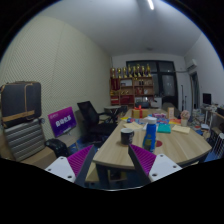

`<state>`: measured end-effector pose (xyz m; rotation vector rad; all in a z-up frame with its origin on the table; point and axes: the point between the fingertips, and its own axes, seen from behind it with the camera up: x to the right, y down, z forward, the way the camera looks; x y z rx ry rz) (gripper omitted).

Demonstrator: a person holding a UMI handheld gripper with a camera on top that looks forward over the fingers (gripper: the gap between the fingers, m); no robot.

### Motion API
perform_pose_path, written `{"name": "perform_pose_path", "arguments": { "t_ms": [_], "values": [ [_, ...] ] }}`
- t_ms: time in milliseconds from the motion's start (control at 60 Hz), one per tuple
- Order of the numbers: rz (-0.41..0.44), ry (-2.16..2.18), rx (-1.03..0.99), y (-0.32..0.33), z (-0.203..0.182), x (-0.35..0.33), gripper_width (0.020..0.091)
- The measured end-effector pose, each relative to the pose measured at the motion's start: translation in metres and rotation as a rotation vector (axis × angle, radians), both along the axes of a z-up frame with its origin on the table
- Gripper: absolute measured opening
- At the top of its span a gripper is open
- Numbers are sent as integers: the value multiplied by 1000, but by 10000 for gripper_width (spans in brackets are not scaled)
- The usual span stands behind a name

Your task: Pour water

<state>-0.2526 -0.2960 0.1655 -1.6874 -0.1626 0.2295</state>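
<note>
Beyond my fingers, a wooden table point(170, 148) carries a dark cup point(127, 135) with a pale rim near its close corner. A blue bottle-like container point(150, 136) stands just right of the cup. My gripper point(112, 163) is open, its magenta pads point(82, 160) spread wide apart with nothing between them. The table's near corner points toward the gap between the fingers. Cup and container are well ahead of the fingertips.
More small items point(166, 122) crowd the table's far end. A black office chair point(93, 118) stands left of the table, a purple sign point(63, 121) and a dark cabinet point(20, 100) further left. Shelves with bottles point(132, 84) line the back wall.
</note>
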Motion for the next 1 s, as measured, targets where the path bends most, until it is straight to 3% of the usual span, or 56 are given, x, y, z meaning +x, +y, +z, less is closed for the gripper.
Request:
{"name": "perform_pose_path", "arguments": {
  "t_ms": [250,700,783,817,1000],
  "values": [
    [-96,-85,18,105,-20,100,788],
    [-187,-85,12,237,-81,141,789],
    [-174,-66,23,255,-93,136,745],
    [-185,-59,12,260,-100,139,624],
    [-150,56,37,263,-104,134,610]
  ]
}}
